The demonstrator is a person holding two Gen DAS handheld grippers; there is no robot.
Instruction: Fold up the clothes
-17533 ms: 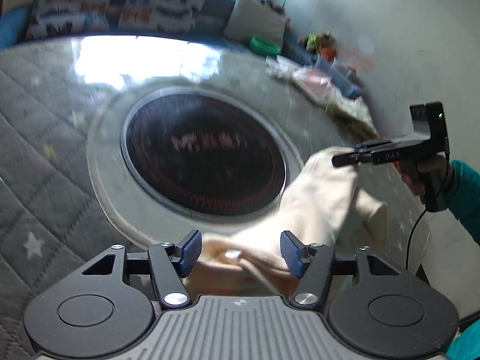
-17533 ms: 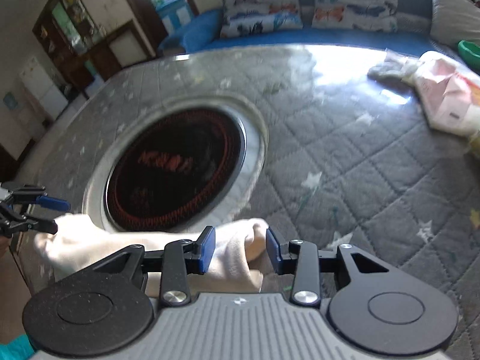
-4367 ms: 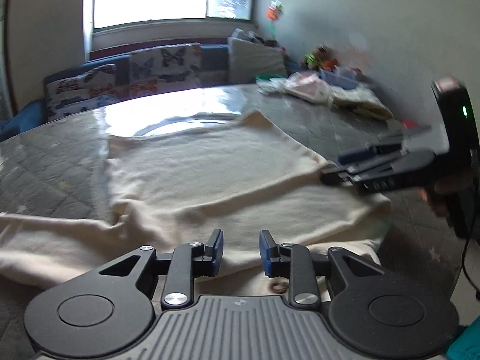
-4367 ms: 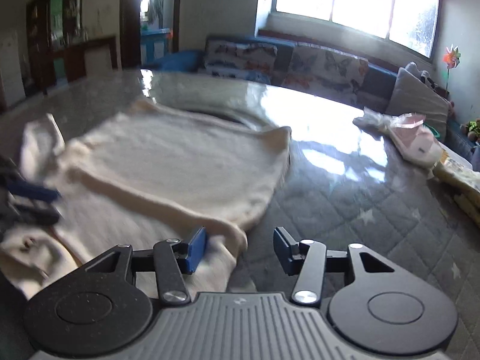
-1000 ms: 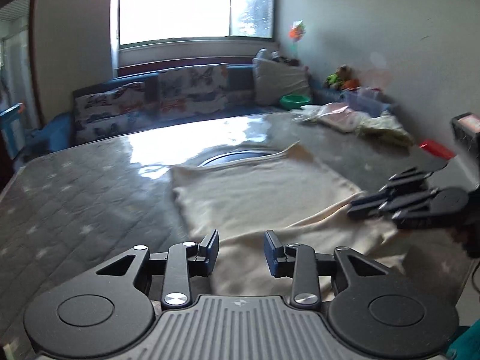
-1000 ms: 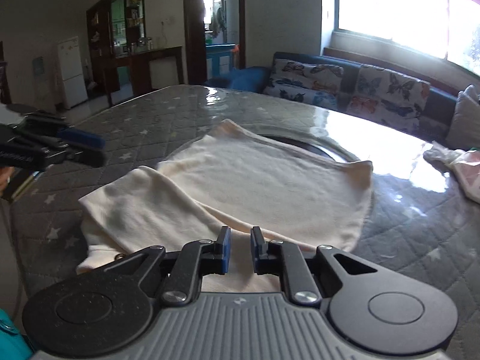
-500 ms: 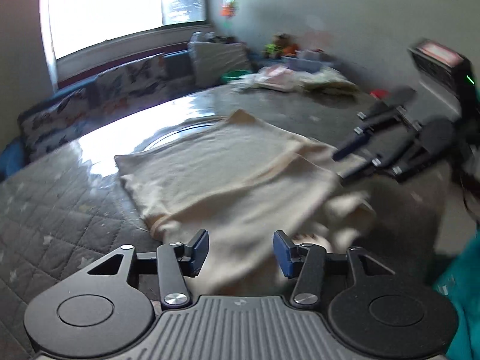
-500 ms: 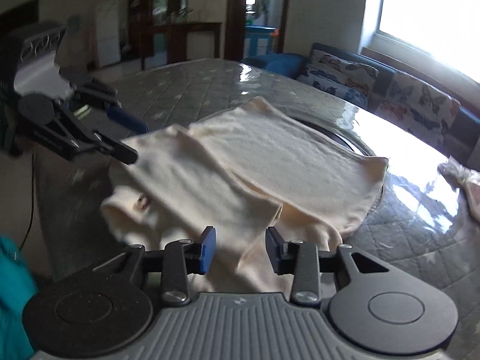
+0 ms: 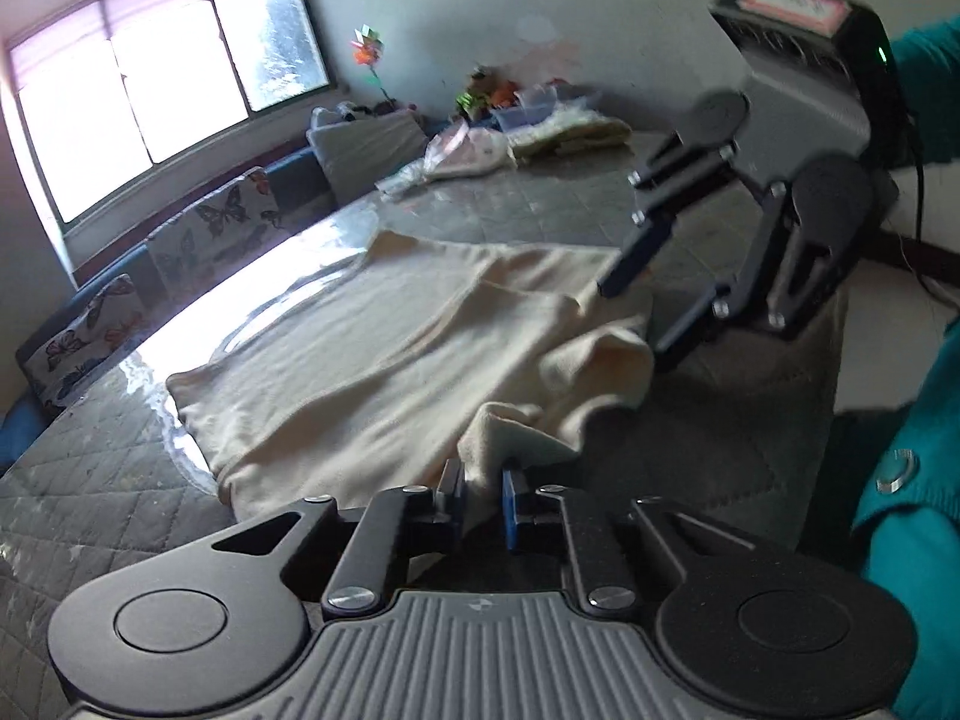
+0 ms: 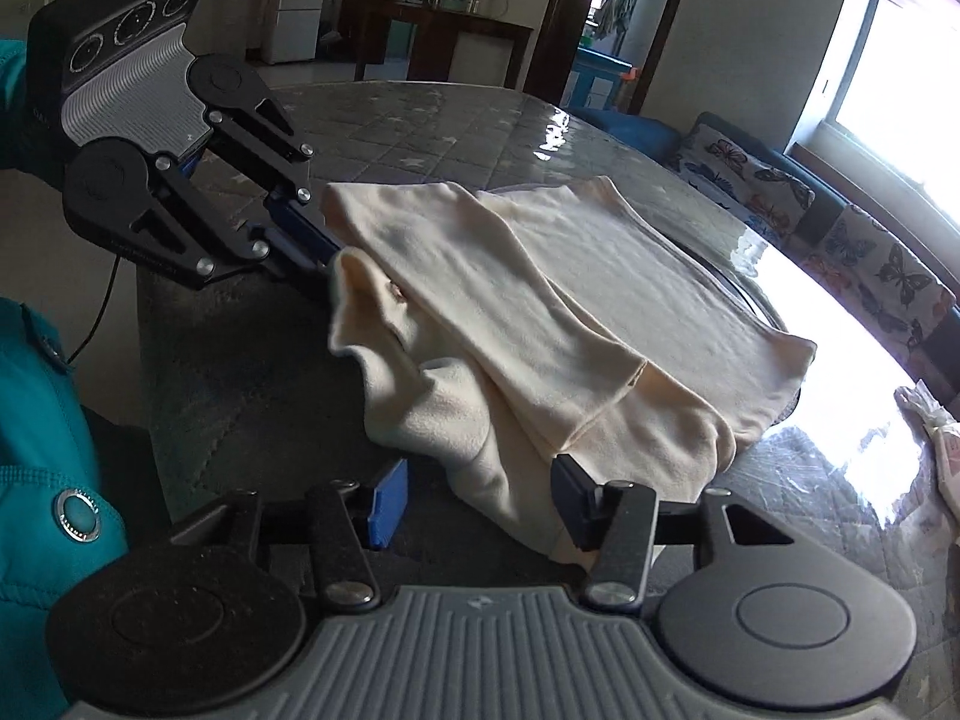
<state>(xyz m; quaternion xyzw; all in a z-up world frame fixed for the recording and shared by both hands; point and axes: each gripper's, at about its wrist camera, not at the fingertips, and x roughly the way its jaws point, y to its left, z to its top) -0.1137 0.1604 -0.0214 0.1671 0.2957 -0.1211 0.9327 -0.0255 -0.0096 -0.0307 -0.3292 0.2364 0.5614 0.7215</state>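
**Left wrist view: one corner pinched, the other still to catch**

Left wrist view, nearest me: my left gripper has its blue pads drawn together on a bunched fold of the cream garment, the cloth rising in a small peak between them. In the right wrist view, my right gripper stands with its fingers wide apart, straddling the near hem but not yet biting; the right-hand finger touches or nearly touches the fabric.

Beyond the grippers, the garment lies across the quilted grey table, partly folded, one layer lapped over another with a seam running diagonally. Its near end is rumpled and hangs toward the table edge; its far end lies flat over a round inset in the tabletop.

To do this step well, I judge I should close the right fingers on both layers at the hem corner, level with the left pinch, then lift the two together and keep the edge taut between them, so the fold lands square rather than dragging the loose lower layer.

Farthest off, a cushioned bench sits under the bright window, and a heap of other clothes rests at the table's far corner.
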